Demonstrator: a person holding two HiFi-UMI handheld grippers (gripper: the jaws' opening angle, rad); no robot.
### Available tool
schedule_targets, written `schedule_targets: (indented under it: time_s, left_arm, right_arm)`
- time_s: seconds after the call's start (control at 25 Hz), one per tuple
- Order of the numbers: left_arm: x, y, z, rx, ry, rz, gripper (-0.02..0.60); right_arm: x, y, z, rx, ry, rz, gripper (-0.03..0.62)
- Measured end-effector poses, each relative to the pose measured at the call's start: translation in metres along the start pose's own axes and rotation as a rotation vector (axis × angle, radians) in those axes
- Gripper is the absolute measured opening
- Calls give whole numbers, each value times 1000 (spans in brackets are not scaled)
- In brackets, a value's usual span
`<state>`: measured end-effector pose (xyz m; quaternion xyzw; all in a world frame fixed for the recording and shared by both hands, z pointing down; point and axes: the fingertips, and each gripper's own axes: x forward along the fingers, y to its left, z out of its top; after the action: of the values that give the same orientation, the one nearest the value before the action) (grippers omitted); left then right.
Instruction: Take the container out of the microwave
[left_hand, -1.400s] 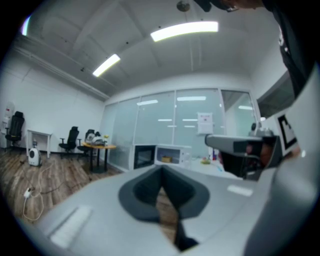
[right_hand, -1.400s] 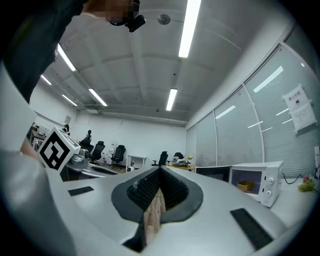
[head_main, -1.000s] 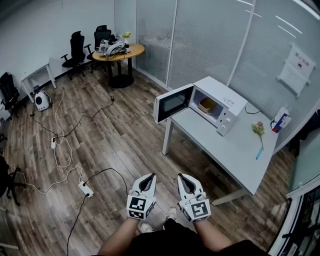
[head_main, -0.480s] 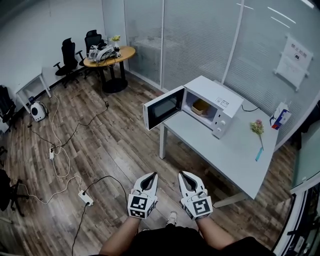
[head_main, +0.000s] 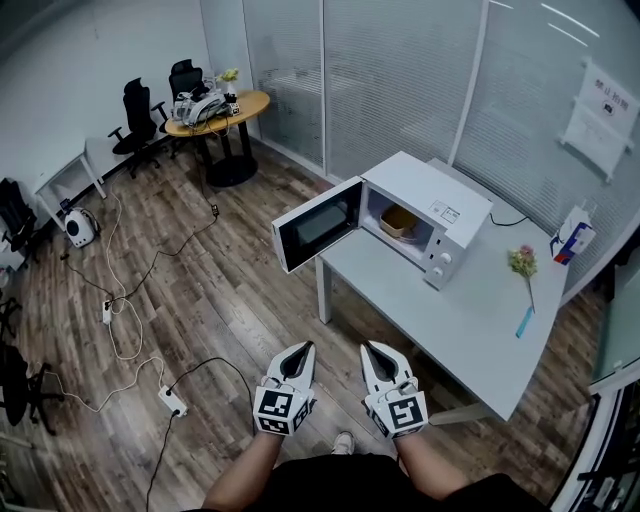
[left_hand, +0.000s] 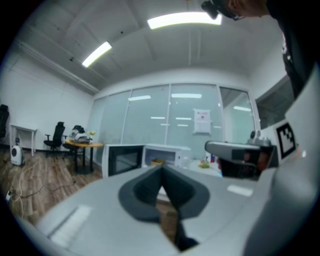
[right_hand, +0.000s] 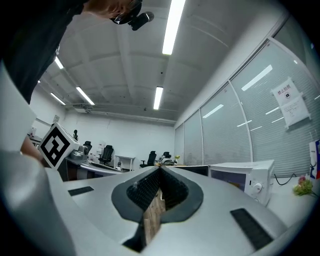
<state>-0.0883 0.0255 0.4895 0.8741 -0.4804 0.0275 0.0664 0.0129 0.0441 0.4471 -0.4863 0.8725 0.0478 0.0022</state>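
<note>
Open microwave door (head_main: 318, 226) juts past the table (head_main: 455, 310) edge; container (head_main: 399, 220) inside

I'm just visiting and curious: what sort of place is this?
Probably an office: glass partition walls, black office chairs beside a round wooden table, and a microwave standing open on a white table.

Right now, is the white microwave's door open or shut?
Open: the dark-windowed door stands swung out, showing a tan container inside.
</note>
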Motion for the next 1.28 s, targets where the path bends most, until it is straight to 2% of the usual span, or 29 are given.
schedule_targets:
  time_s: [0.32, 0.56, 0.92, 1.28]
  left_arm:
    - [35, 4, -4, 24, 36, 29, 5]
    - [64, 29, -8, 30, 35, 36, 5]
    - [108, 86, 21, 76, -4, -11, 5]
    - [138, 126, 38, 87, -35, -116, 5]
  right_arm:
    - [25, -19, 0, 33, -15, 29, 6]
    - [58, -31, -8, 41, -23, 32, 6]
    - [124, -39, -9, -11, 0, -15, 6]
    - [164, -52, -15, -43, 28, -144, 6]
